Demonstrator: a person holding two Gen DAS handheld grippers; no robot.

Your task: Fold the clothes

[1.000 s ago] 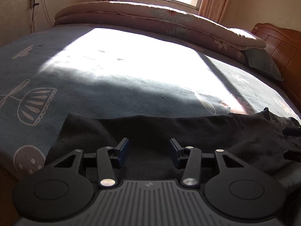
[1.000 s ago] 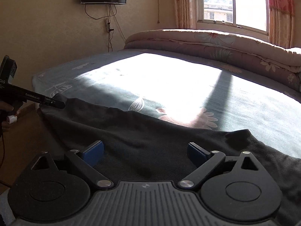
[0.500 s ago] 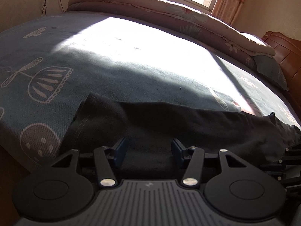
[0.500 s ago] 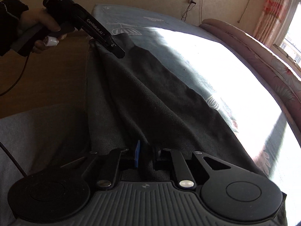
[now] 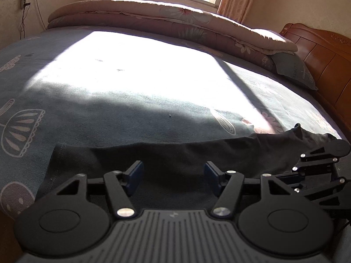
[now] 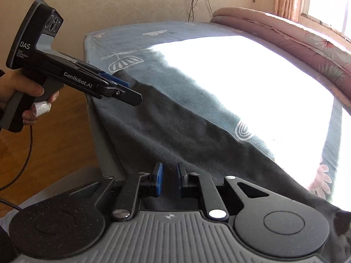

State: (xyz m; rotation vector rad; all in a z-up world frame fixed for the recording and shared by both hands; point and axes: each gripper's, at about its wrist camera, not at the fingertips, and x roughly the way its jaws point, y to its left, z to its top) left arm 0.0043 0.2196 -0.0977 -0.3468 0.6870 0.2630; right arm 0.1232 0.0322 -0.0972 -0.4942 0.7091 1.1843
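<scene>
Narrowed since a second ago: right tool, pads then wide apart over the cloth, now drawn close with only a slim gap, dark fabric showing between; a firm pinch likely, though not certain from here. Left tool unchanged in spread, pads moderately apart, nothing gripped, poised over the near hem at 6 o'clock. Dark garment stretched along the near edge of the bed, running from 8 o'clock to 3 o'clock in the left view, far end bunched near the right tool. Probably the start of a fold: one end taken, the other hem not yet caught.

Counted: one garment, two tools, one bed, one rolled quilt at 12 o'clock, one pillow at 2 o'clock.
</scene>
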